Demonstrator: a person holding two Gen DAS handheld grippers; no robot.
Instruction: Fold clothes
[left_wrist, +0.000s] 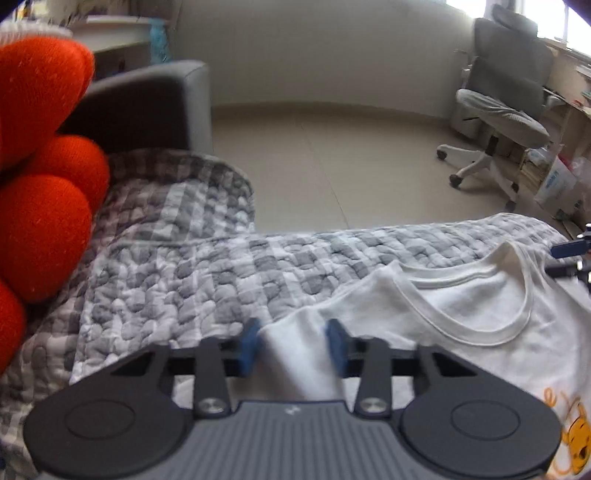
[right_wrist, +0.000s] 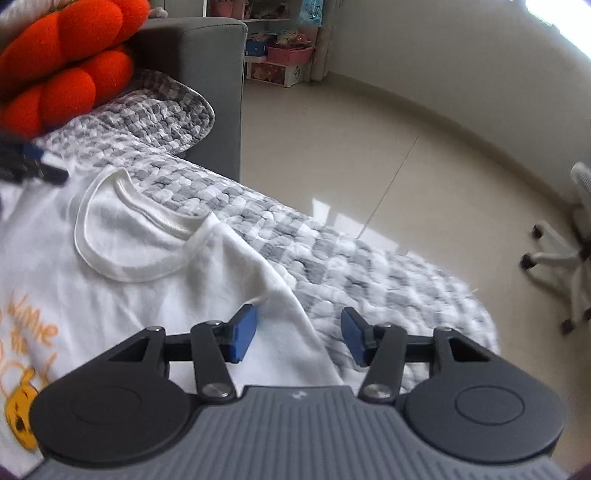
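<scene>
White T-shirt (right_wrist: 110, 295), orange-yellow bear print; grey-white checked quilt (left_wrist: 177, 258); orange cushion (left_wrist: 40, 214); blue fingers (right_wrist: 243, 334).

The left gripper (left_wrist: 293, 345) straddles a fold of the white T-shirt (left_wrist: 461, 325) on the checked quilt (left_wrist: 184, 266).

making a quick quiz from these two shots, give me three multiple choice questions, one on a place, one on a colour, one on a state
1. Where does the white t-shirt lie?
A. on the checked quilt
B. on the floor
C. on the office chair

2. What colour is the cushion by the sofa arm?
A. green
B. orange-red
C. black

3. How is the shirt lying?
A. rolled into a ball
B. hung on a hanger
C. spread out, print facing up

Answers: 1 A, quilt shows all around the shirt. 2 B, its rounded lobes are bright orange-red. 3 C, the collar and the yellow bear print are visible.
</scene>
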